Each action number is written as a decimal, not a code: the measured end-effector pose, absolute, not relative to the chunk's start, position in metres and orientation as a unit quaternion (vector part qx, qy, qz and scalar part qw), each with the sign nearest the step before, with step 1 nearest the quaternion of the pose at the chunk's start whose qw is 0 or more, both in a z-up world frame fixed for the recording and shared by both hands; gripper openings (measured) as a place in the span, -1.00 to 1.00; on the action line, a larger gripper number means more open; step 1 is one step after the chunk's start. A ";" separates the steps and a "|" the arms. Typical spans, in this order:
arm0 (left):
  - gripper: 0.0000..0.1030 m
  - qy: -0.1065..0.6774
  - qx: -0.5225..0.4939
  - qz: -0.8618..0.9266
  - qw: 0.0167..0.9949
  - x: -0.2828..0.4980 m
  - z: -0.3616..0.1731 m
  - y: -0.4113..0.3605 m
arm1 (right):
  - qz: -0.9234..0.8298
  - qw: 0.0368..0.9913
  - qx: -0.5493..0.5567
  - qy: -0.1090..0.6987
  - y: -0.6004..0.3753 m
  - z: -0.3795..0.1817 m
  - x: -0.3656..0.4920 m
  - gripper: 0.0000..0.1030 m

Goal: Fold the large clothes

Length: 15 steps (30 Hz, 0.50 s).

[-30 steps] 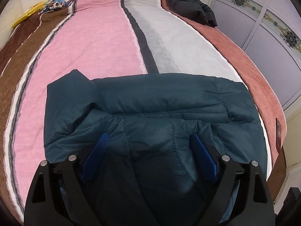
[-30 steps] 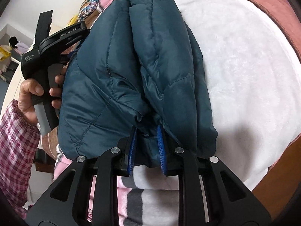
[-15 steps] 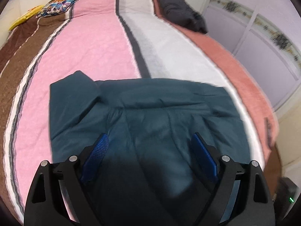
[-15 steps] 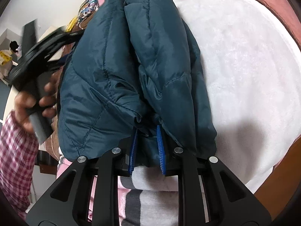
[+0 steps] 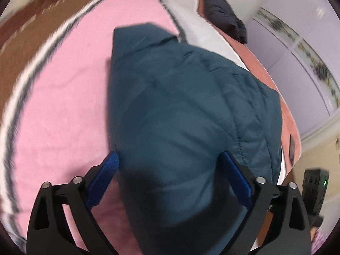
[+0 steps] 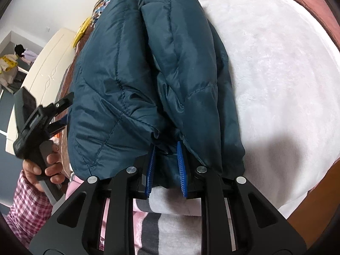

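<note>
A dark teal puffer jacket (image 5: 191,110) lies folded into a thick bundle on the striped bed blanket (image 5: 63,97). My left gripper (image 5: 169,155) hovers over the jacket's near end; its jaws are opening wide and its blue pads (image 5: 110,163) press on nothing. From the right wrist the same jacket (image 6: 131,80) fills the middle, and my right gripper (image 6: 165,146) is shut on a fold at its near edge. At the left of that view a hand in a plaid sleeve (image 6: 27,201) holds the left gripper (image 6: 64,112) beside the jacket.
A dark grey garment (image 5: 225,19) lies at the far end of the bed. Pale wardrobe doors (image 5: 297,68) stand to the right, with a black device showing a green light (image 5: 314,184) below them. The bed's brown edge (image 6: 314,193) runs at the right.
My left gripper has swung sideways and rolled, so the jacket now runs lengthwise in its view, and its jaws stand wider. The right gripper stays shut on the jacket's fold.
</note>
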State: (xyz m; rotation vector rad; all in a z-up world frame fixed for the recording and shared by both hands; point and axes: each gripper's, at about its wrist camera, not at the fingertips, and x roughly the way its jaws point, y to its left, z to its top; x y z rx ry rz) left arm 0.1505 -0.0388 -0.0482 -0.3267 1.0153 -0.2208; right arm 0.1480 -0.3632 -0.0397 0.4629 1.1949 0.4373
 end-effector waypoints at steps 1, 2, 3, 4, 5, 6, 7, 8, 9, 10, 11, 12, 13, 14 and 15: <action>0.88 0.486 -0.163 -0.102 0.853 0.152 -0.052 -0.039 | 0.203 0.780 0.212 0.553 -0.363 -0.039 0.148 -0.64; 0.90 0.486 -0.165 -0.099 0.853 0.152 -0.055 -0.038 | 0.203 0.780 0.208 0.554 -0.362 -0.039 0.149 -0.65; 0.90 0.487 -0.171 -0.096 0.851 0.152 -0.059 -0.038 | 0.203 0.781 0.206 0.554 -0.362 -0.039 0.148 -0.65; 0.90 0.488 -0.179 -0.093 0.849 0.152 -0.061 -0.038 | 0.202 0.782 0.203 0.553 -0.362 -0.039 0.148 -0.65; 0.90 0.488 -0.187 -0.090 0.848 0.152 -0.063 -0.037 | 0.201 0.783 0.201 0.553 -0.361 -0.038 0.149 -0.65; 0.90 0.487 -0.191 -0.089 0.848 0.151 -0.065 -0.038 | 0.199 0.784 0.200 0.554 -0.360 -0.038 0.149 -0.65; 0.90 0.485 -0.193 -0.086 0.848 0.150 -0.065 -0.038 | 0.197 0.785 0.196 0.554 -0.359 -0.037 0.150 -0.65; 0.89 0.483 -0.194 -0.082 0.850 0.148 -0.062 -0.039 | 0.195 0.787 0.191 0.553 -0.357 -0.036 0.150 -0.65; 0.83 0.480 -0.195 -0.080 0.852 0.145 -0.059 -0.039 | 0.190 0.791 0.182 0.552 -0.355 -0.035 0.150 -0.65; 0.77 0.476 -0.195 -0.076 0.854 0.139 -0.053 -0.039 | 0.186 0.794 0.176 0.551 -0.352 -0.033 0.149 -0.65; 0.74 0.473 -0.190 -0.072 0.857 0.133 -0.047 -0.039 | 0.181 0.798 0.171 0.549 -0.350 -0.032 0.148 -0.65; 0.71 0.469 -0.186 -0.073 0.860 0.128 -0.042 -0.039 | 0.173 0.802 0.167 0.547 -0.347 -0.032 0.147 -0.65; 0.71 0.460 -0.182 -0.080 0.865 0.121 -0.035 -0.037 | 0.167 0.805 0.166 0.544 -0.345 -0.031 0.146 -0.65; 0.71 0.449 -0.180 -0.084 0.871 0.113 -0.027 -0.034 | 0.163 0.807 0.164 0.543 -0.343 -0.031 0.145 -0.65; 0.71 0.442 -0.180 -0.087 0.875 0.110 -0.021 -0.031 | 0.159 0.810 0.162 0.541 -0.342 -0.030 0.144 -0.65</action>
